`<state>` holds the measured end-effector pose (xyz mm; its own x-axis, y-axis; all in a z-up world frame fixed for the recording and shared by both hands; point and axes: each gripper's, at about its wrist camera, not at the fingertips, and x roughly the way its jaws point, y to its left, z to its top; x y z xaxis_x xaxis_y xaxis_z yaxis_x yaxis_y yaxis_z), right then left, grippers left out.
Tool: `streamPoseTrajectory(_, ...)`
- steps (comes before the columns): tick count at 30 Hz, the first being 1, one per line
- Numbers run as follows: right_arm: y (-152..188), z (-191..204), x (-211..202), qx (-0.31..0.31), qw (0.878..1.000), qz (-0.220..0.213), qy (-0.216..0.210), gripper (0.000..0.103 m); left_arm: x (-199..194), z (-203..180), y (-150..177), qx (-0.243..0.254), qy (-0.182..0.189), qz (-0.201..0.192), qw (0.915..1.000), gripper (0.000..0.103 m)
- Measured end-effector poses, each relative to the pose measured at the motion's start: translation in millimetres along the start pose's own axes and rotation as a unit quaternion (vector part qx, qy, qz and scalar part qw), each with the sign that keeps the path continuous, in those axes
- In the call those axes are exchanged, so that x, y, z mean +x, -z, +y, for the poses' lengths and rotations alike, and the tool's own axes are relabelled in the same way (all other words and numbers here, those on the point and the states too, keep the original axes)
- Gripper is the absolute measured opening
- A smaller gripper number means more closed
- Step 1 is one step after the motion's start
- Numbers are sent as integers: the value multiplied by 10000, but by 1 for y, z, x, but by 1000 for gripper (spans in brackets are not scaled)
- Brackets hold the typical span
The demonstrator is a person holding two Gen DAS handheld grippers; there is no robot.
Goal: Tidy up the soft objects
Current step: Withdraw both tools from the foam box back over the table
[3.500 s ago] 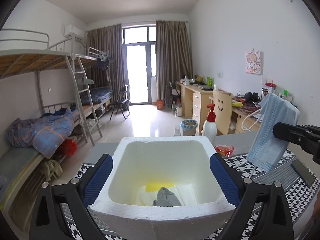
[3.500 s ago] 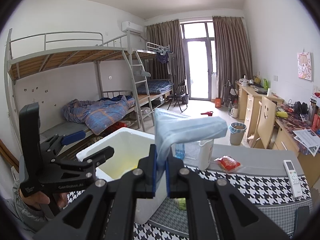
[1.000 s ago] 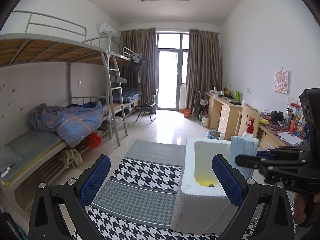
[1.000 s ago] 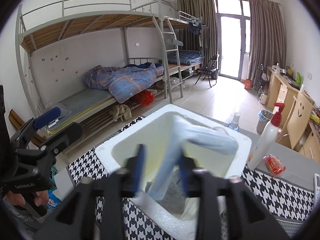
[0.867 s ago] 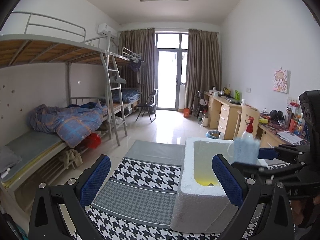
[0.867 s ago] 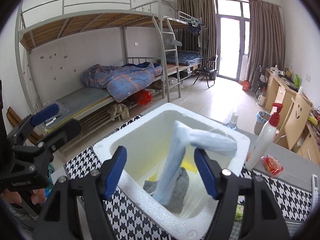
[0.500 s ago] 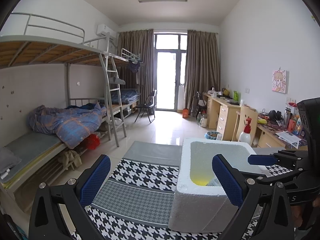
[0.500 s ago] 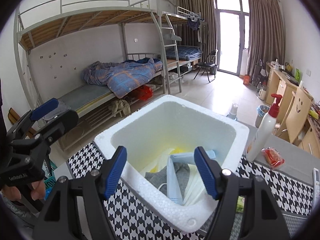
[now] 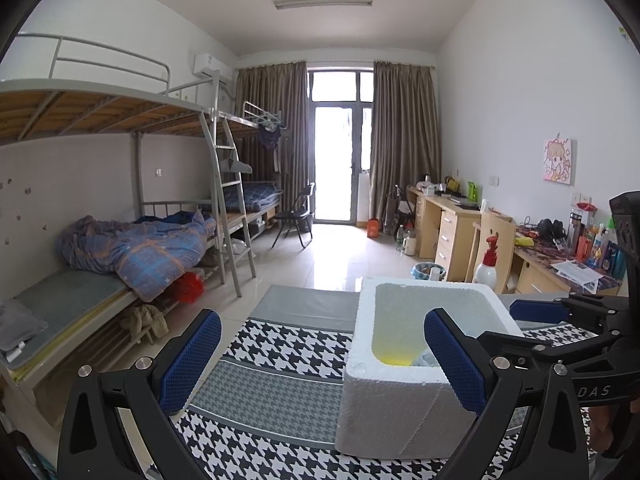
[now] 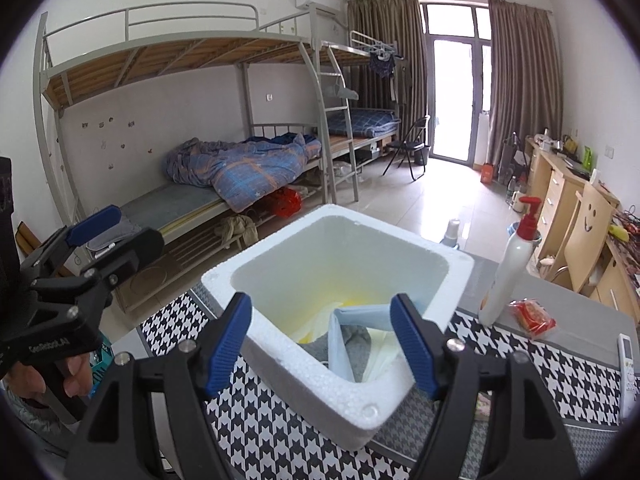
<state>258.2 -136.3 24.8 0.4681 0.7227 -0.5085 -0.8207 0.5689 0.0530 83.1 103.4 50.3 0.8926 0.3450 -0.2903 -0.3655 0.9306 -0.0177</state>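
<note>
A white foam box stands on the houndstooth table cover; it also shows in the left wrist view. A light blue face mask lies folded inside it, on a grey cloth and white and yellow items. My right gripper is open and empty just above the box's near rim. My left gripper is open and empty to the left of the box, above the table cover. The right gripper shows at the right of the left wrist view.
A white pump bottle with a red top and a red snack packet sit right of the box. A white remote lies at the table's right edge. Bunk beds stand left, desks right.
My right gripper carried the mask over the box, opened and let it drop in. The mask now lies inside. My left gripper let go of the box and drew back to the left.
</note>
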Motion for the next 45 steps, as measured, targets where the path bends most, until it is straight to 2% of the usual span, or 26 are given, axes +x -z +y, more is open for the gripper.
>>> streamPoseTrajectory(6, 3, -3, -18, 28, 9997, -212, 78, 85, -7, -8, -2, 55, 70, -40, 10000, 102)
streamPoseTrajectory(11, 4, -6, -28, 121, 9989, -427, 116, 97, -13, -14, -4, 112, 102, -81, 9999, 102)
streamPoseTrajectory(34, 21, -18, -81, 209, 9944, -903, 509, 98, -33, -48, -7, 303, 458, -188, 9983, 102)
streamPoseTrajectory(45, 32, -31, -121, 358, 9872, -1234, 940, 101, -45, -76, -12, 375, 888, -382, 9946, 102)
